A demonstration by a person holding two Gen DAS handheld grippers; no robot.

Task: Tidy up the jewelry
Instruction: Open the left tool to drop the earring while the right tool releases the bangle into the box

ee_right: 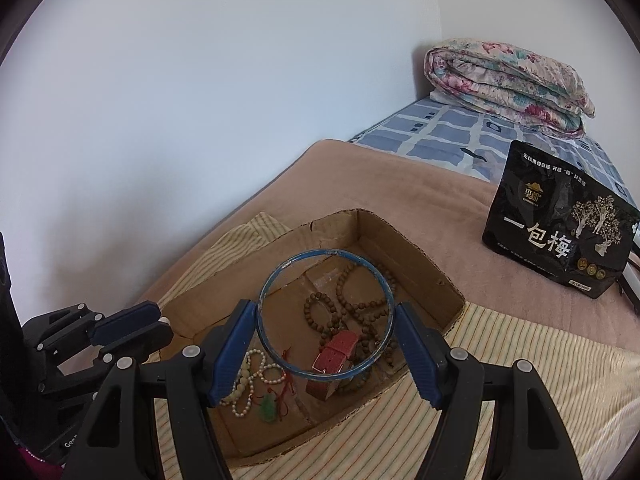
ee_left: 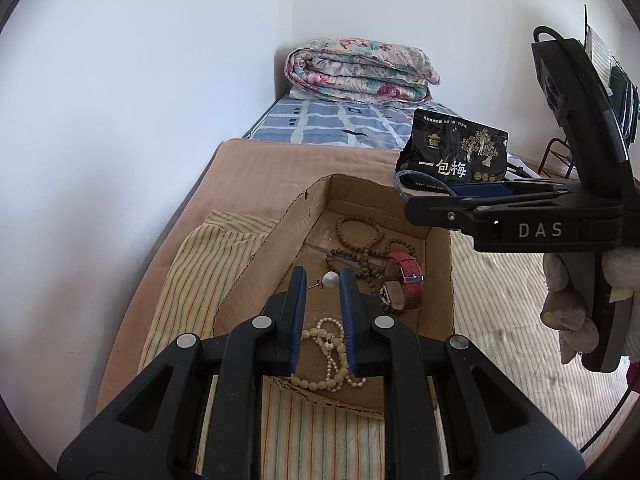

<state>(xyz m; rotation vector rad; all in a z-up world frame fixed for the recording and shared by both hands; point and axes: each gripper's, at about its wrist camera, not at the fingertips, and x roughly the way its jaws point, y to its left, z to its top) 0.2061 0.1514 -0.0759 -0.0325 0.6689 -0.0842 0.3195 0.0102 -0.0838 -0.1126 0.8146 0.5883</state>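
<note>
We see a bed [ee_right: 400, 184] carrying a cardboard box [ee_right: 416, 264] with wooden beads [ee_right: 348, 300], a red watch [ee_right: 334, 354] and pearl strands [ee_left: 332, 344] inside. At our right hand-held gripper [ee_right: 326, 316] the fingers pinch a blue bangle [ee_right: 280, 268] above the box. At twelve o'clock from our left hand-held gripper [ee_left: 323, 280], its narrowly parted fingers hold a pearl earring [ee_left: 330, 279] over the box.

Bed [ee_right: 360, 184] with a tan blanket

A striped cloth [ee_right: 520, 392] under the cardboard box [ee_right: 440, 284] fills the lower frame; black snack bag [ee_right: 560, 232] and folded floral quilt [ee_right: 508, 80] upper right.
</note>
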